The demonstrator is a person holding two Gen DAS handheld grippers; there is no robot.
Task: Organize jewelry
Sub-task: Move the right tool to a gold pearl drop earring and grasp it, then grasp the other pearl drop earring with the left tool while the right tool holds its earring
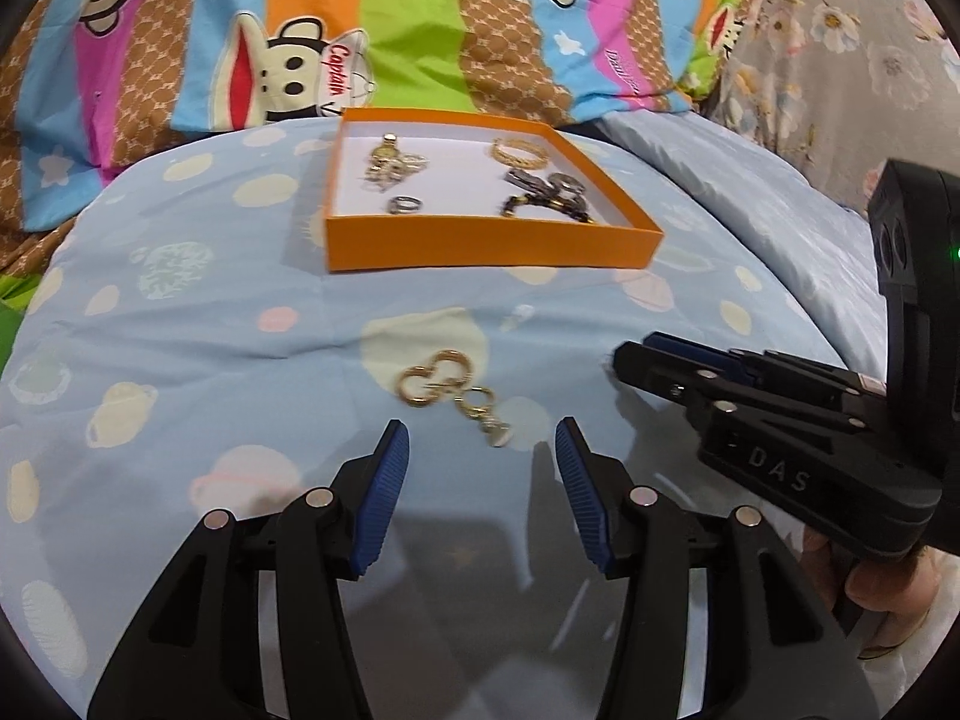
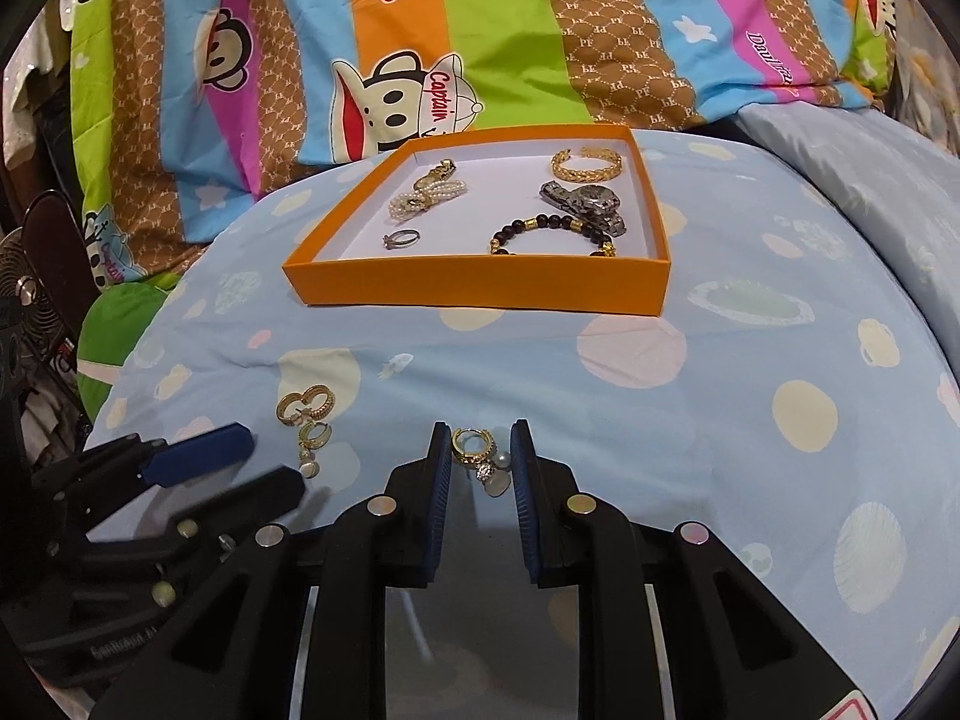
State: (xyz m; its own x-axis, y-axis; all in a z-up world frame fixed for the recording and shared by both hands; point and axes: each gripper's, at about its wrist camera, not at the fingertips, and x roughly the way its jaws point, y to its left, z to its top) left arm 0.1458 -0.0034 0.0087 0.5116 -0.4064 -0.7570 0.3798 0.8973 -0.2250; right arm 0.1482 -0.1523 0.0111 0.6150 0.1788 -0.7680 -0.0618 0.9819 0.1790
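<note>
The right gripper (image 2: 480, 462) has its jaws partly apart around a gold earring (image 2: 477, 453) with a pearl drop, lying on the blue sheet (image 2: 690, 396) in front of the orange box (image 2: 480, 288); whether the pads touch it I cannot tell, but the straddle suggests a pick-up for the box. The left gripper (image 1: 482, 441) hangs with jaws wide apart, holding nothing, just short of more earrings (image 1: 447, 390) that lie loose in front of the box, likely next. The box already holds a pearl piece (image 2: 426, 192), a ring (image 2: 401, 237), a gold bangle (image 2: 587, 163), a watch (image 2: 585, 204) and a bead bracelet (image 2: 549, 231).
</note>
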